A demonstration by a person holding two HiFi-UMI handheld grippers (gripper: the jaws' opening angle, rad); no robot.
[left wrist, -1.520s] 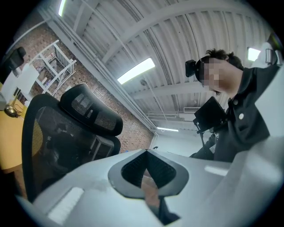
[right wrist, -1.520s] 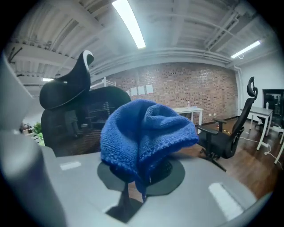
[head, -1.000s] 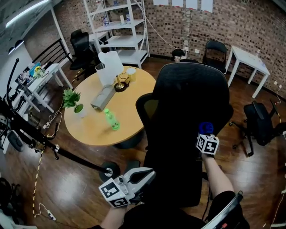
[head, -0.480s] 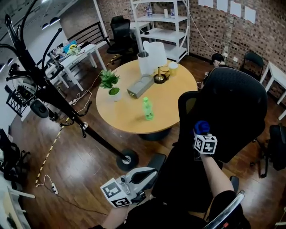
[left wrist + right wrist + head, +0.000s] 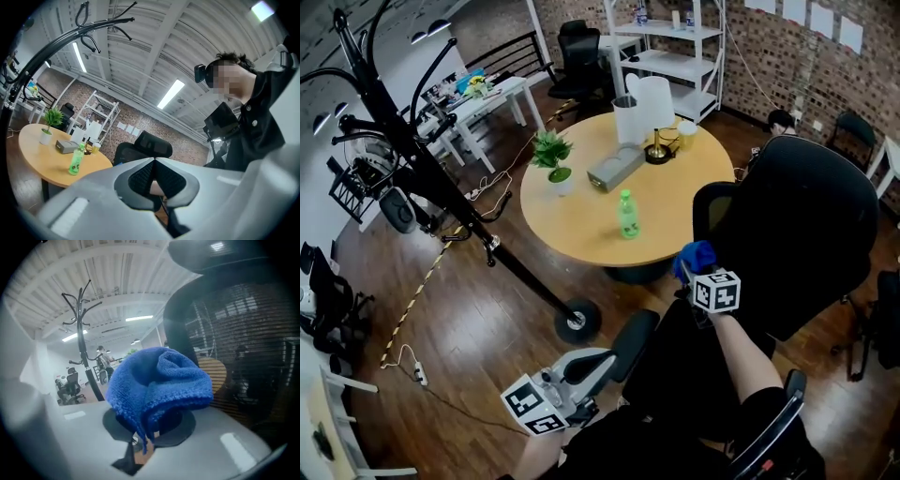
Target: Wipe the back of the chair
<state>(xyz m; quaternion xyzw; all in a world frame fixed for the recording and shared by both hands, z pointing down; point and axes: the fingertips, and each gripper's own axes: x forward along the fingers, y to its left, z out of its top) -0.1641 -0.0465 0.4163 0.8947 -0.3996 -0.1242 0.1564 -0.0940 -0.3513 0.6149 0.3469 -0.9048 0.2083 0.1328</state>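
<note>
Room: brick walls, wood floor [image 5: 469, 309], one round table [image 5: 581, 239] at 11 o'clock.
Count: one chair [image 5: 816, 234]; one blue cloth [image 5: 696, 255]; one green bottle [image 5: 628, 216].
Right gripper [image 5: 143, 439]: jaws clamped on the cloth.
Left gripper [image 5: 153, 160]: jaws together, empty, at 7 o'clock.
Change: the cloth has moved from mid-backrest to its 9 o'clock edge.
Chair: at 3 o'clock, backrest upright, long axis vertical, rear face toward 6 o'clock; cloth apparently touching it.

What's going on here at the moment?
A person holds tongs in each hand. The right tongs are shut on a blue cloth, held up by the side edge of the black chair back; I can't tell whether it touches. The left tongs are shut and empty, low by the person's lap.
</note>
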